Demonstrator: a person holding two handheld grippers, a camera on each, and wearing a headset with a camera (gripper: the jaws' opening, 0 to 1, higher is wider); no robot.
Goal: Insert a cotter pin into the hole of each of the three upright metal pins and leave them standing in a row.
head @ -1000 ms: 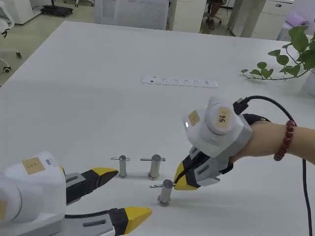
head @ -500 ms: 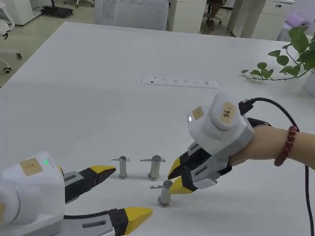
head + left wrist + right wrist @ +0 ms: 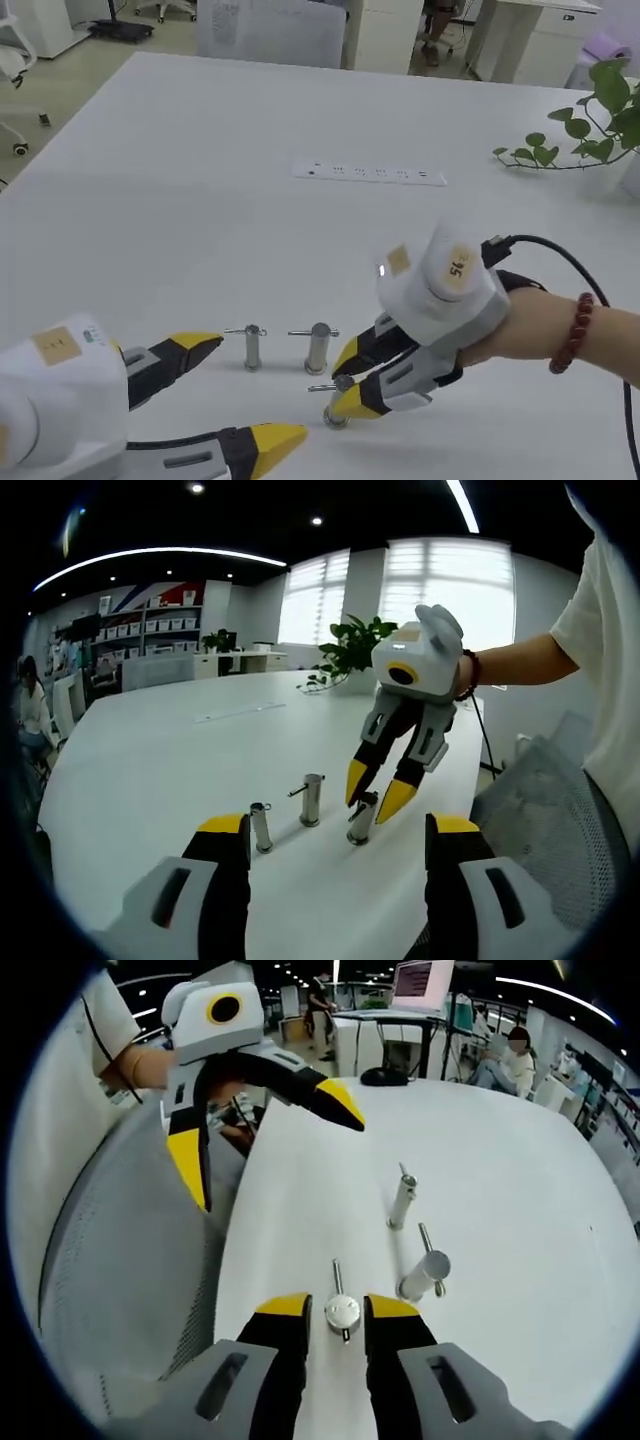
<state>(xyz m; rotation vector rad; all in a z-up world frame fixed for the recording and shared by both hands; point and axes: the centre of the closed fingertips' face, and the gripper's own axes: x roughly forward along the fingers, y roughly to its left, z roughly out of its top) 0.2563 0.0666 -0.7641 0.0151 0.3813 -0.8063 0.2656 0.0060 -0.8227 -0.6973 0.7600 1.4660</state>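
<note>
Right gripper point(image 3: 343, 381) lowered astride nearest pin point(image 3: 343, 1312) | right gripper view: jaws unclosed | left gripper point(image 3: 245, 390) wide-open, empty

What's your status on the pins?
Left gripper open, hovering. Right gripper open, straddling near pin. Other pins upright in line, near pin offset; cotters all in. Nothing blocking.

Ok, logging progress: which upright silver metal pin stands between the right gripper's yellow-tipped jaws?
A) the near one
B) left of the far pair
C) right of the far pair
A: the right gripper has a jaw on either side of the round head of the near upright silver metal pin.
</note>
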